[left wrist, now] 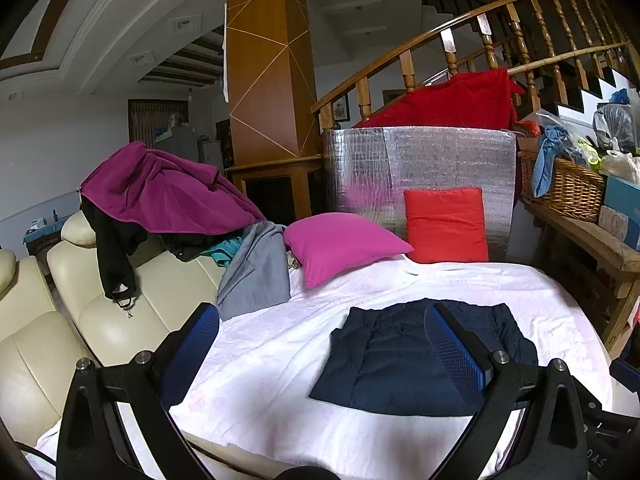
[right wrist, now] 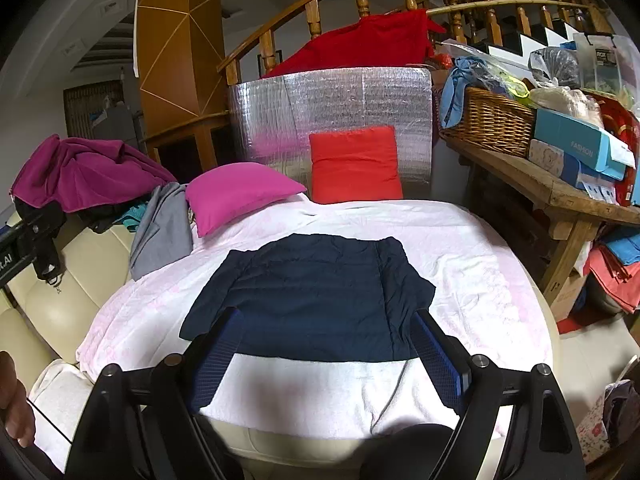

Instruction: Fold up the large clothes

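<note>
Left gripper (left wrist: 320, 340) and right gripper (right wrist: 326, 344) both hovered with fingers spread wide, gripping nothing. Navy garment (right wrist: 312, 300) lay folded flat on white sheet (right wrist: 480, 264), mid-bed. Farther back: magenta pillow (right wrist: 240, 192), red pillow (right wrist: 356, 164) leaning on silver foil panel (right wrist: 332, 96); purple fleece (left wrist: 168, 192) piled on cream sofa (left wrist: 120, 304).
</note>
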Tool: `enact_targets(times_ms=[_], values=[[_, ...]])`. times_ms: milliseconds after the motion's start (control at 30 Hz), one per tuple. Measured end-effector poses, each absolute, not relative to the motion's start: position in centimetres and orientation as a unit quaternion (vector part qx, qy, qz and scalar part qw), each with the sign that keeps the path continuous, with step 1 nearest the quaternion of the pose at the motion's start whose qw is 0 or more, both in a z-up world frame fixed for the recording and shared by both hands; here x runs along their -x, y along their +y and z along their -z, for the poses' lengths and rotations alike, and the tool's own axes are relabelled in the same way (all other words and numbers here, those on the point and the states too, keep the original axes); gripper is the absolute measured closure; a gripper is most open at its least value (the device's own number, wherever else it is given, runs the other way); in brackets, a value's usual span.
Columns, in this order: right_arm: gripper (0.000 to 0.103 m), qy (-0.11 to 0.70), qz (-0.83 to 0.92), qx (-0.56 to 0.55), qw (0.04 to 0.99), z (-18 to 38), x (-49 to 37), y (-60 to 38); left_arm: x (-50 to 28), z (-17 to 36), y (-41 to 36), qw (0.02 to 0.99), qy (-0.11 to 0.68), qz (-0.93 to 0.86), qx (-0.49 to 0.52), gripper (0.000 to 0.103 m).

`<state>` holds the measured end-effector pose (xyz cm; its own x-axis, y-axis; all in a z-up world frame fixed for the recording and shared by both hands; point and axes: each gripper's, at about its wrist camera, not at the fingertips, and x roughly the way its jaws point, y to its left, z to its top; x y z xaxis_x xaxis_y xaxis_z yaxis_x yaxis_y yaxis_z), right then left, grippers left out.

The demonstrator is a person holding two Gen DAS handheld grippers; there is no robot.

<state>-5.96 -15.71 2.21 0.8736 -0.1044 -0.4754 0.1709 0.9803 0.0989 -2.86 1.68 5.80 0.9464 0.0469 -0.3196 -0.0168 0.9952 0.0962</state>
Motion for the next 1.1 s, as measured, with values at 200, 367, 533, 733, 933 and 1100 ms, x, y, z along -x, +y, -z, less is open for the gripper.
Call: enact_targets(times_ms=[200,367,533,733,933,1100], values=[[0.015,0.241,0.071,-0.07,0.965,-2.2,6.0,-15.7,2.9,-5.7,1.7,0.985,0.165,-0.014,-0.048,0.001],[0.015,0.24,0.072,-0.069,0.965,-2.1,6.0,-15.7,2.8,-5.6,1.9,0.985,0.166,-0.014,-0.047,0.001],[0.015,0.236,0.074,-0.069,0.966,-2.4,6.0,-15.8,2.7,-5.6,2.0,0.985,0.166,-0.013,-0.046,0.001],[0.015,0.233,0.077,-0.067,0.967,-2.7,5.9,-15.7,2.7,-5.6,2.0,0.985,0.165,-0.012,-0.045,0.001],[0.015,0.232,0.078,-0.063,0.968,-3.0,5.6,-15.5,2.6,-5.5,2.1,0.986,0.161,-0.011,-0.046,0.001],[0.015,0.232,0.079,-0.06,0.968,-3.1,5.2,-15.4,2.4,-5.5,2.1,0.986,0.161,-0.013,-0.047,0.001]])
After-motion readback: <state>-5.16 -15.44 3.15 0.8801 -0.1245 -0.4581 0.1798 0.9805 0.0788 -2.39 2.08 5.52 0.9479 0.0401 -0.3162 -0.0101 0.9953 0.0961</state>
